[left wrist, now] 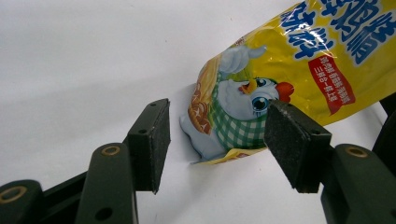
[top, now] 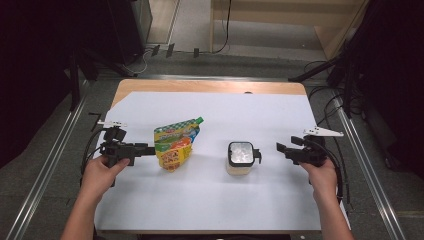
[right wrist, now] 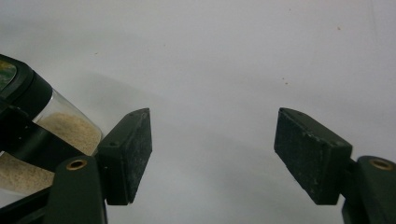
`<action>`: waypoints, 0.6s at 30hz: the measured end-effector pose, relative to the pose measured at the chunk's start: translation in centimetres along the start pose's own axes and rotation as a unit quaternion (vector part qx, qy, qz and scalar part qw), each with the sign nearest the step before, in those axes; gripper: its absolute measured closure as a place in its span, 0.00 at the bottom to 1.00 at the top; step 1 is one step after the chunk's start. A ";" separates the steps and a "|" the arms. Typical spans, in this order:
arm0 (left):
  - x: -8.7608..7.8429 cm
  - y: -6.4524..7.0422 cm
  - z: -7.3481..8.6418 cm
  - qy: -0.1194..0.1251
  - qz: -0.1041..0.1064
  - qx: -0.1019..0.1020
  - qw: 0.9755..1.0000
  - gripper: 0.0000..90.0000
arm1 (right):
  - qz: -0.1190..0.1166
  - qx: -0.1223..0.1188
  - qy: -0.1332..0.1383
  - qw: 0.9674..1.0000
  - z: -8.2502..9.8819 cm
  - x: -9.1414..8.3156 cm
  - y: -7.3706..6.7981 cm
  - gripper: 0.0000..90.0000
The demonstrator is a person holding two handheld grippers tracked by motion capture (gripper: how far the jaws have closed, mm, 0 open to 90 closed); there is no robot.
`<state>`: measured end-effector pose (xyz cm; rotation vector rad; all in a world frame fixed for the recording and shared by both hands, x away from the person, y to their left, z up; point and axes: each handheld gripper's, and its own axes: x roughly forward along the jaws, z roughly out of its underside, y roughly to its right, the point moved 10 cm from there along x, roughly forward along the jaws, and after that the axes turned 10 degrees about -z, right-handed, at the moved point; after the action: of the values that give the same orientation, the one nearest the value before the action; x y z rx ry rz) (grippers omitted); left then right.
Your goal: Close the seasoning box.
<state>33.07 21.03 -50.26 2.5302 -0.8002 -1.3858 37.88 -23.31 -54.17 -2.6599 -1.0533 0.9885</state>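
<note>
A yellow snack pouch (top: 175,144) with a green cap lies flat on the white sheet, left of centre. My left gripper (top: 151,149) stands open just left of it, pointing at its lower end. In the left gripper view the pouch's bottom corner (left wrist: 219,126) lies between the two pads, which do not touch it. A clear jar (top: 241,159) of pale grains with a black lid stands right of centre. My right gripper (top: 280,148) is open a short way to its right, with nothing between its jaws. In the right gripper view the jar (right wrist: 65,128) sits beside the left pad (right wrist: 133,154).
The white sheet (top: 210,200) covers most of a wooden table (top: 210,86), whose bare strip runs along the far edge. Metal rails (top: 45,170) run along both sides on the floor. Cables (top: 325,95) and dark equipment stand beyond the right side.
</note>
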 end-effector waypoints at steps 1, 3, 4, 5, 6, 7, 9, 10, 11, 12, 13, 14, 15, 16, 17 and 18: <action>0.0 0.0 0.0 0.000 0.000 0.000 1.000 0.46 | -0.001 0.000 0.000 1.000 0.0 0.1 -0.1 0.32; 0.0 0.0 0.0 -0.002 -0.001 0.001 1.000 0.46 | -0.001 -0.002 -0.001 1.000 0.0 0.1 -0.1 0.32; 0.0 0.0 0.0 -0.002 -0.001 0.001 1.000 0.46 | -0.001 -0.002 -0.002 1.000 0.0 0.1 -0.2 0.32; 0.0 0.0 0.0 -0.002 -0.001 0.002 1.000 0.46 | -0.001 -0.003 -0.002 1.000 0.0 0.2 -0.2 0.32; 0.0 0.0 0.1 -0.002 -0.001 0.001 1.000 0.46 | -0.001 -0.003 -0.002 1.000 0.0 0.2 -0.2 0.32; 0.0 0.0 0.1 -0.002 -0.001 0.001 1.000 0.46 | -0.001 -0.003 -0.003 1.000 0.1 0.2 -0.2 0.32; 0.0 0.0 0.1 -0.002 -0.001 0.001 1.000 0.46 | 0.000 -0.004 -0.003 1.000 0.1 0.2 -0.2 0.32; 0.0 0.0 0.1 -0.002 -0.001 0.001 1.000 0.46 | 0.000 -0.004 -0.004 1.000 0.1 0.2 -0.2 0.32; 0.1 0.0 0.1 -0.003 -0.001 0.001 1.000 0.46 | -0.001 -0.003 -0.003 1.000 0.1 0.2 -0.2 0.32; 0.1 -0.1 0.1 -0.003 -0.002 0.001 1.000 0.46 | 0.000 -0.004 -0.003 1.000 0.1 0.2 -0.2 0.32; 0.1 -0.1 0.1 -0.003 -0.003 0.001 1.000 0.46 | 0.000 -0.004 -0.003 1.000 0.1 0.2 -0.2 0.32; 0.1 -0.1 0.1 -0.004 -0.003 0.001 1.000 0.46 | 0.000 -0.004 -0.004 1.000 0.1 0.2 -0.2 0.32; 0.1 -0.1 0.1 -0.004 -0.004 0.001 1.000 0.46 | 0.000 -0.004 -0.004 1.000 0.1 0.2 -0.2 0.32; 0.1 -0.2 0.1 -0.005 -0.004 0.001 1.000 0.45 | 0.000 -0.005 -0.004 1.000 0.1 0.2 -0.2 0.32; 0.1 -0.2 0.1 -0.004 -0.003 0.000 1.000 0.45 | 0.000 -0.005 -0.004 1.000 0.1 0.2 -0.2 0.31; 0.1 -0.2 0.1 0.000 -0.006 0.000 1.000 0.44 | 0.000 -0.005 -0.005 1.000 0.1 0.2 -0.2 0.31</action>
<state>33.17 21.16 -50.48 2.5394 -0.7875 -1.3888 37.81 -23.07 -54.31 -2.6663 -1.0637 1.0003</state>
